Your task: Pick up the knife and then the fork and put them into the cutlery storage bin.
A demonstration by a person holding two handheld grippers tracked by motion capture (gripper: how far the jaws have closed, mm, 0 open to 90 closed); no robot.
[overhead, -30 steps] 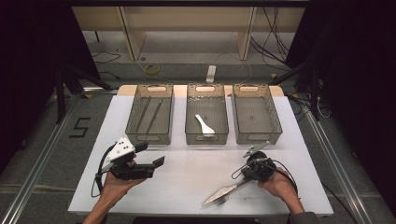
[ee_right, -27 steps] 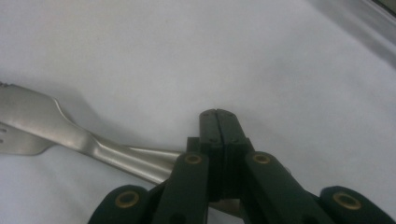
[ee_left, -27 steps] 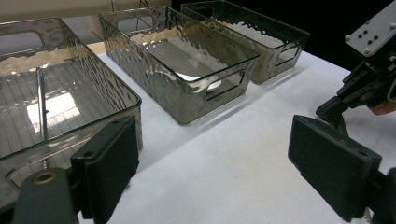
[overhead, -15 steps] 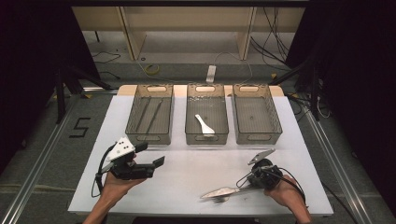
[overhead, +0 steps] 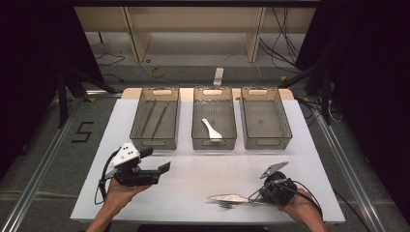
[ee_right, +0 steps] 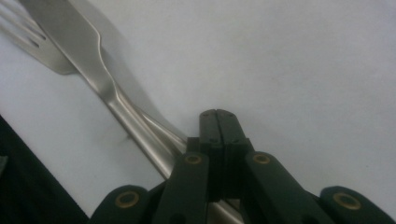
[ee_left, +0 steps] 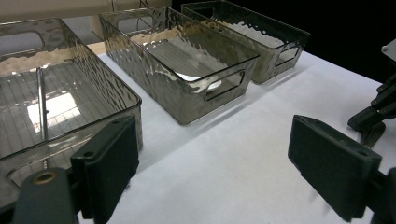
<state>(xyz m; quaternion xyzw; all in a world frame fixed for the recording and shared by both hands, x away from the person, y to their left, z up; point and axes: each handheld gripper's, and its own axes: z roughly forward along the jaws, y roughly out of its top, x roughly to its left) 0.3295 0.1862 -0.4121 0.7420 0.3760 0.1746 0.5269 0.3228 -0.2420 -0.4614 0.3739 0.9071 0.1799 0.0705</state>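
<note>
Right gripper (overhead: 256,193): at the near right of the table, in the person's right hand (overhead: 302,209); jaws pressed together on the handles of a knife and a fork, pointing toward the table's left.
Knife (overhead: 227,197): plain bright steel, blade broad and smooth; it sticks out level from the jaws, low over the near edge of the table.
Fork (ee_right: 32,39): same steel, lying beside and under the knife; its tines show at the top left of the right gripper view. Whether the tips touch the table I cannot tell.
Left gripper (overhead: 157,171): at the near left, in the left hand (overhead: 118,193); jaws spread wide with nothing between them, aimed toward the bins.
Table (overhead: 193,169): white top.
Left bin (overhead: 155,117): smoky clear plastic, ribbed floor, handle cutout; two thin dark rods lie lengthwise inside.
Middle bin (overhead: 214,117): same make; a white spoon (overhead: 212,129) lies on its floor, bowl toward the near end.
Right bin (overhead: 265,117): same make; nothing seen inside.
Writing: a dark "5" (overhead: 83,131) marked on the grey floor left of the table.
</note>
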